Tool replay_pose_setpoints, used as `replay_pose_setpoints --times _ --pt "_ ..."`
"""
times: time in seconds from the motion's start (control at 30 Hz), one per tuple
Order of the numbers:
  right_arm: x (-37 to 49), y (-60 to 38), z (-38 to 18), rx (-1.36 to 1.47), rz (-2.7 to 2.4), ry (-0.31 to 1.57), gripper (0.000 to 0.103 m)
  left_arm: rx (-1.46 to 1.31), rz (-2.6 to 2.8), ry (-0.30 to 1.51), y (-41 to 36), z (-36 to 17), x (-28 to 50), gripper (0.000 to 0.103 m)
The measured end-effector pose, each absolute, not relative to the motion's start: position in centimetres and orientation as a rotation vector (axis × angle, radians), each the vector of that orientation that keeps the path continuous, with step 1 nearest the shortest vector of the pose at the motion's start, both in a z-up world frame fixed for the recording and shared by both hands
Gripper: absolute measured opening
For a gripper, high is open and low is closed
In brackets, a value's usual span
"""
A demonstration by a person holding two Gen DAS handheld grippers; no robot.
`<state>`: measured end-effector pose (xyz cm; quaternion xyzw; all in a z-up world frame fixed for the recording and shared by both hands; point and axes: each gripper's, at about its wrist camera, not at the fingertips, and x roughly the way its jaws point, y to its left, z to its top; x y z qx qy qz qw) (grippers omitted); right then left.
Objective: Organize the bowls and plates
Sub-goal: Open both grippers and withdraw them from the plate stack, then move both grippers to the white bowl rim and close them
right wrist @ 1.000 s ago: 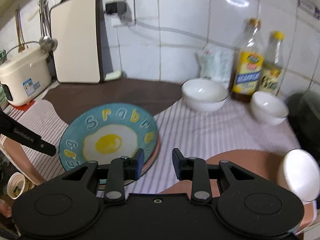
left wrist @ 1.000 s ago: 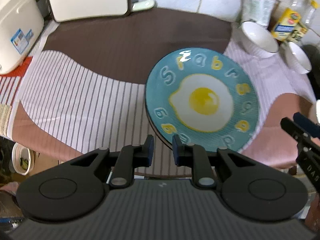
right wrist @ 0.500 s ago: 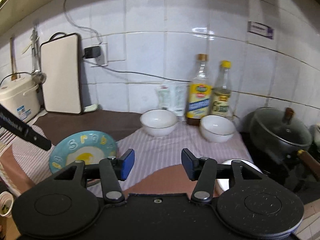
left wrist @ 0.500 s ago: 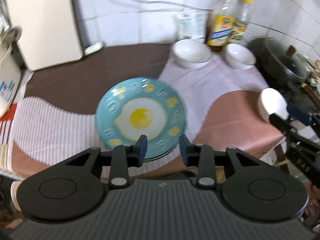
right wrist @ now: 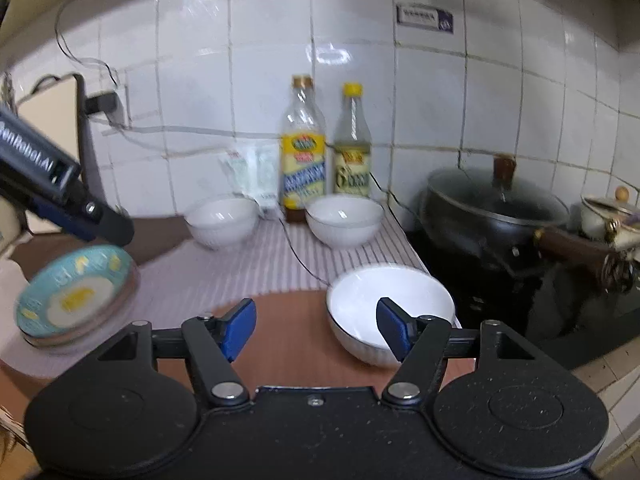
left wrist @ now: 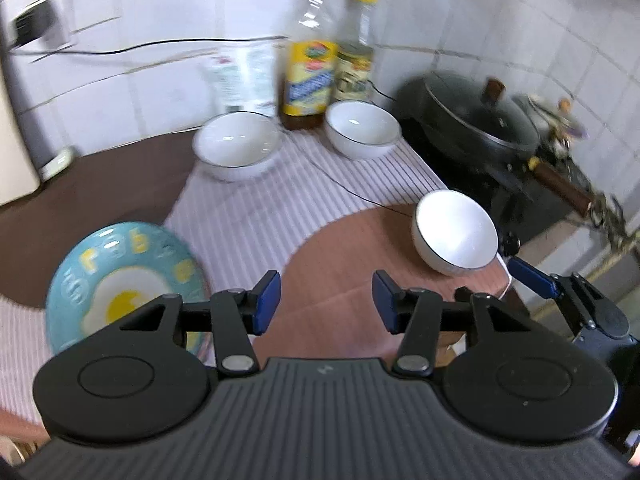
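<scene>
A teal plate with a fried-egg picture (left wrist: pixel 120 276) tops a small stack of plates at the left of the counter; it also shows in the right wrist view (right wrist: pixel 72 296). Three white bowls stand on the cloth: two at the back (left wrist: pixel 238 146) (left wrist: pixel 362 130) and one near the front right edge (left wrist: pixel 456 236), seen close in the right wrist view (right wrist: pixel 390 310). My left gripper (left wrist: pixel 326 304) is open and empty above the brown cloth. My right gripper (right wrist: pixel 316 328) is open and empty, its right finger over the near bowl's rim.
Two oil bottles (right wrist: pixel 304 152) (right wrist: pixel 352 148) and a white bag (right wrist: pixel 250 176) stand against the tiled wall. A lidded black pot (right wrist: pixel 492 208) sits on the stove at right. A cutting board (right wrist: pixel 52 128) leans at left. The counter edge runs just right of the near bowl.
Both grippers have opened wider and swung right, away from the plate stack toward the bowls. The near bowl is now close under my right gripper.
</scene>
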<state>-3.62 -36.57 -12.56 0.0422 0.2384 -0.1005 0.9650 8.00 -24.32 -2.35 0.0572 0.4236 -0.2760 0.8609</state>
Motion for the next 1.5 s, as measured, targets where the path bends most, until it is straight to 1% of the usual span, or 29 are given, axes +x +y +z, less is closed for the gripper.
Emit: replay_pose_setpoints --times 0.1,0.23,0.27,0.3,0.33,0.4,0.6,0.8,0.9,0.93,0.97,1.0,1.07,1.1,1.23,1.5 --pt "-3.2 -37.5 -14.3 0.078 -0.234 0.514 0.072 0.125 -0.619 0.889 -26.7 -3.9 8.6 0.051" --pt "-2.7 -38.6 -16.2 0.095 -0.279 0.536 0.075 0.086 -0.654 0.894 -29.2 -5.9 9.7 0.054" --pt "-2.6 -38.9 -16.7 0.102 -0.290 0.536 0.078 0.071 -0.669 0.895 -29.9 -6.5 10.0 0.055" --pt "-2.4 -39.1 -17.1 0.108 -0.295 0.538 0.085 0.060 -0.679 0.895 -30.4 -7.0 10.2 0.055" --pt "-2.2 -39.3 -17.6 0.115 -0.298 0.537 0.088 0.050 -0.689 0.893 -30.8 -7.6 10.5 0.056" --pt "-1.7 -39.5 -18.5 0.110 -0.295 0.541 0.088 0.024 -0.709 0.890 -32.0 -9.0 11.2 0.057" --pt "0.3 -40.2 -20.7 0.118 -0.315 0.600 0.089 -0.029 -0.717 0.967 -34.4 -12.1 13.4 0.058" --pt "1.3 -41.4 -21.8 0.117 -0.354 0.564 0.093 -0.030 -0.745 1.034 -36.8 -14.2 14.7 0.060" --pt "1.8 -41.9 -22.1 0.132 -0.329 0.559 0.095 -0.028 -0.744 1.033 -37.3 -14.7 15.0 0.053" --pt "2.1 -41.9 -22.0 0.132 -0.325 0.557 0.095 -0.032 -0.743 1.036 -37.4 -14.8 15.1 0.042" --pt "2.2 -42.0 -22.0 0.131 -0.326 0.553 0.095 -0.040 -0.748 1.049 -37.4 -15.0 15.3 0.036" --pt "2.4 -42.0 -22.0 0.131 -0.326 0.548 0.095 -0.055 -0.754 1.060 -37.4 -15.1 15.3 0.034" --pt "2.5 -42.1 -22.0 0.136 -0.321 0.533 0.095 -0.077 -0.773 1.066 -37.4 -15.1 15.4 0.022" --pt "2.6 -42.0 -21.9 0.139 -0.323 0.530 0.095 -0.073 -0.781 1.063 -37.5 -15.0 15.3 0.020" --pt "2.8 -42.0 -21.6 0.152 -0.325 0.533 0.096 -0.043 -0.769 1.053 -37.8 -14.8 14.7 0.017" --pt "2.4 -40.6 -20.3 0.150 -0.279 0.533 0.096 -0.018 -0.724 1.077 -36.1 -13.3 14.0 0.016"
